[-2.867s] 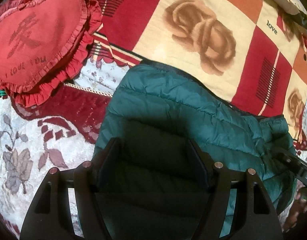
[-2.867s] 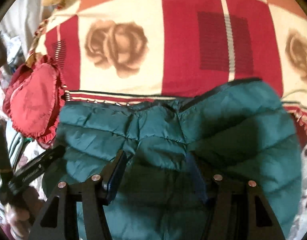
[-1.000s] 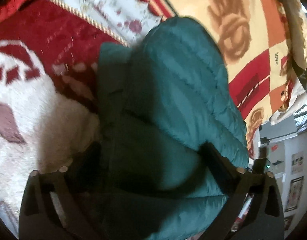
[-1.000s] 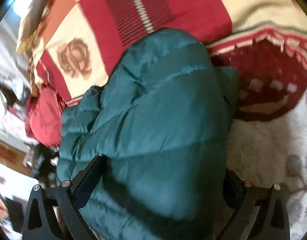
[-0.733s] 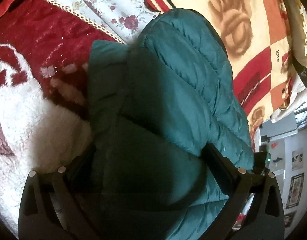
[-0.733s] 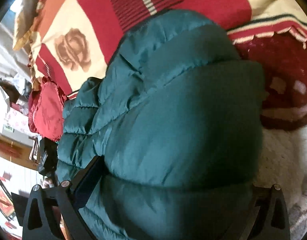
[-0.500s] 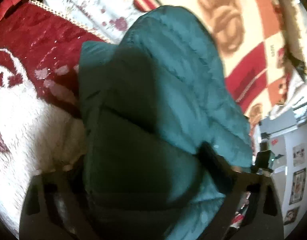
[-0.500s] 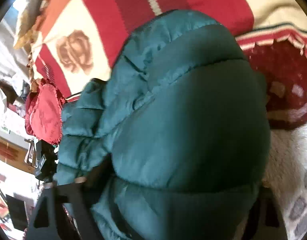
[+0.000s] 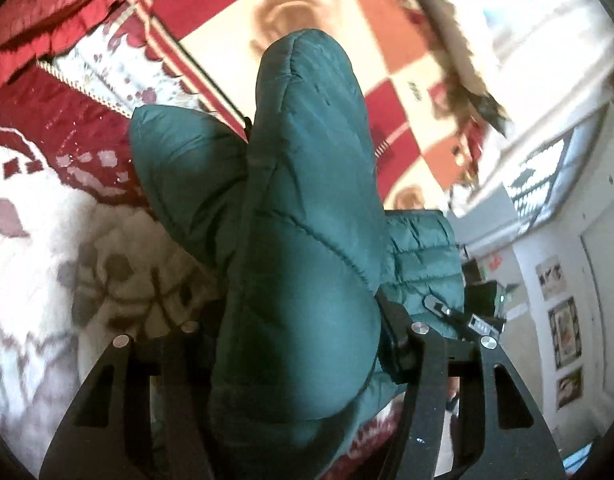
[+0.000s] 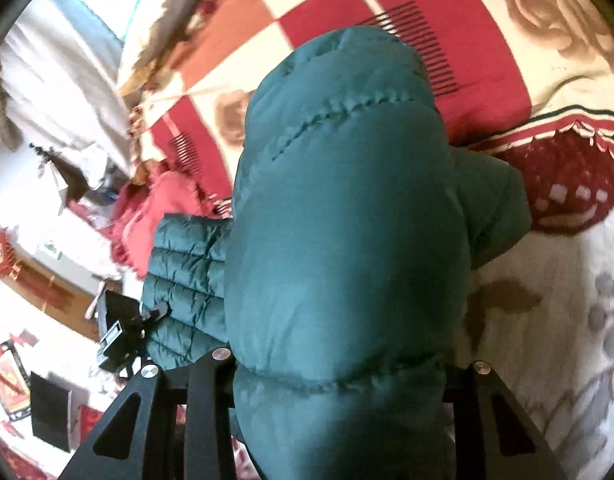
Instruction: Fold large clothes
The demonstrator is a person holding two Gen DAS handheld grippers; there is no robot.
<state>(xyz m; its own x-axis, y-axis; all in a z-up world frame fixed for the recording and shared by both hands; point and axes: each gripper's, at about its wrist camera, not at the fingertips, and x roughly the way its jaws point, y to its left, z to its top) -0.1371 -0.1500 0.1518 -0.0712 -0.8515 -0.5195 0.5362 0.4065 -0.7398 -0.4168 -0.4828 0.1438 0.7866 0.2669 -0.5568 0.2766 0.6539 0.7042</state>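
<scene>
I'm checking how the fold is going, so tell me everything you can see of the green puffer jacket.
The green puffer jacket is a dark teal quilted garment with stitched, puffy channels and smooth, slightly shiny fabric. It is bunched into thick folds, lifted above the floral bedspread. The left gripper and right gripper have just been closing, and each clamps a fat fold between its jaws. A narrower-quilted section hangs between the two grippers.

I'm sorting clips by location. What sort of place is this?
Probably a home bedroom: a rose-patterned blanket and red frilled cushion lie on a bed, framed pictures hang on the wall, and a teal puffer jacket is being folded.
</scene>
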